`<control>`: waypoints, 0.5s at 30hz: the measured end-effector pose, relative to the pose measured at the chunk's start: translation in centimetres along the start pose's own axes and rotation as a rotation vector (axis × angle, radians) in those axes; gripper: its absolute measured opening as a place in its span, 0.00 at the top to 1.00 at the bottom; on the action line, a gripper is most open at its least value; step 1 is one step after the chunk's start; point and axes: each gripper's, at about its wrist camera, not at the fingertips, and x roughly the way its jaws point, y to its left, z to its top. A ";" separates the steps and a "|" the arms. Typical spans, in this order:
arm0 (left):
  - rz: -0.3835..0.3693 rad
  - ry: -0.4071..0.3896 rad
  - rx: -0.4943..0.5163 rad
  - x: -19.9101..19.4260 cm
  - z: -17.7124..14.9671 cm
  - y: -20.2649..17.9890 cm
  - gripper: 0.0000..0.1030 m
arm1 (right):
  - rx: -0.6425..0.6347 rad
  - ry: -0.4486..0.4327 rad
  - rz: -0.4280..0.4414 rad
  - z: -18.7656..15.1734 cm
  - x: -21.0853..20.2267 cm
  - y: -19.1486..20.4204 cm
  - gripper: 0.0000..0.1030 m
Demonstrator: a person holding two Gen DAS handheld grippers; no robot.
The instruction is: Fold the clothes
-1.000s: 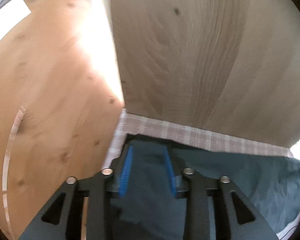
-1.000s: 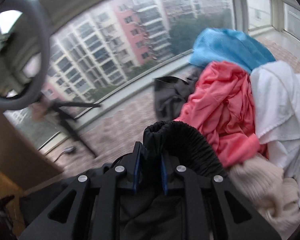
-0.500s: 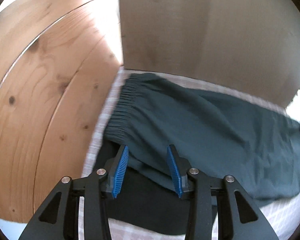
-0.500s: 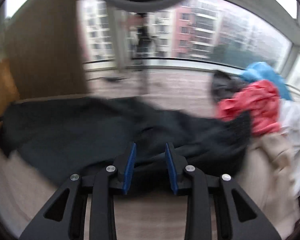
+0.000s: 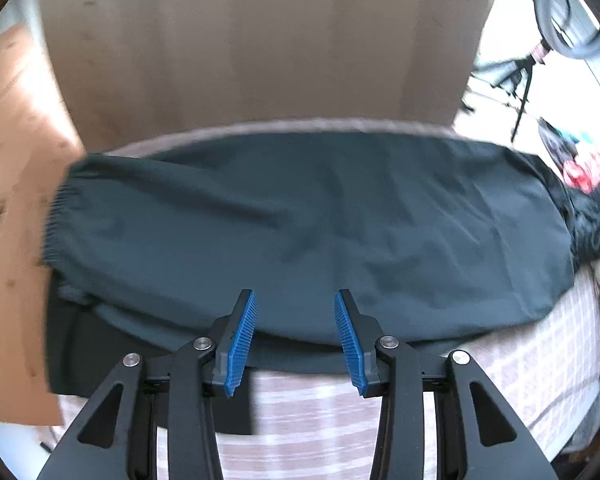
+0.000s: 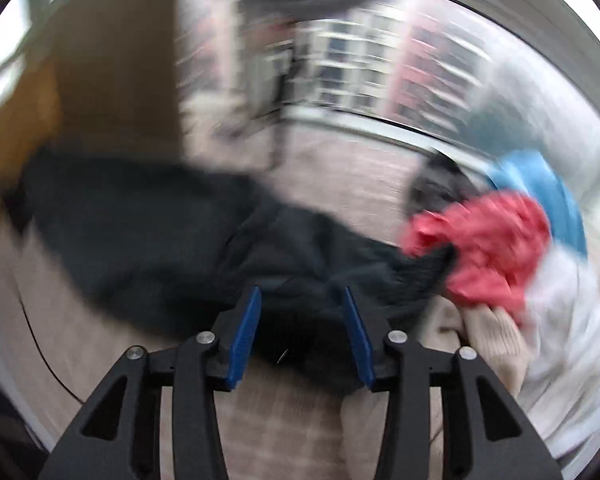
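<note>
A dark teal pair of trousers (image 5: 300,220) lies spread flat across the checked cloth surface (image 5: 540,352), its elastic cuff at the left (image 5: 58,220). My left gripper (image 5: 296,336) is open and empty, just in front of the garment's near edge. In the blurred right wrist view the same dark garment (image 6: 172,240) lies ahead, its gathered end near the clothes pile. My right gripper (image 6: 300,336) is open and empty over its near edge.
A pile of clothes sits at the right: red (image 6: 488,248), blue (image 6: 540,184), white (image 6: 572,320) and beige (image 6: 488,340) pieces. A wooden panel (image 5: 260,40) stands behind the surface, another wooden board (image 5: 12,200) at the left. A window (image 6: 380,60) lies beyond.
Both grippers have let go of the trousers and pulled back. The garment now lies spread flat on the surface. The right view swung and is blurred.
</note>
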 end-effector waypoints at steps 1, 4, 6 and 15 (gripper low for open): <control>-0.003 0.013 0.014 0.5 0.1 -0.7 0.63 | -0.083 0.009 -0.006 0.0 0.0 1.3 0.50; -0.015 0.036 0.056 0.6 0.3 -3.1 0.63 | -0.314 0.038 -0.023 0.1 0.2 4.5 0.46; -0.026 0.044 0.079 1.0 0.6 -4.3 0.63 | -0.402 0.063 -0.041 0.4 1.2 4.8 0.45; -0.009 0.082 0.122 3.5 1.5 -6.0 0.63 | -0.291 0.169 0.097 2.2 3.8 1.3 0.91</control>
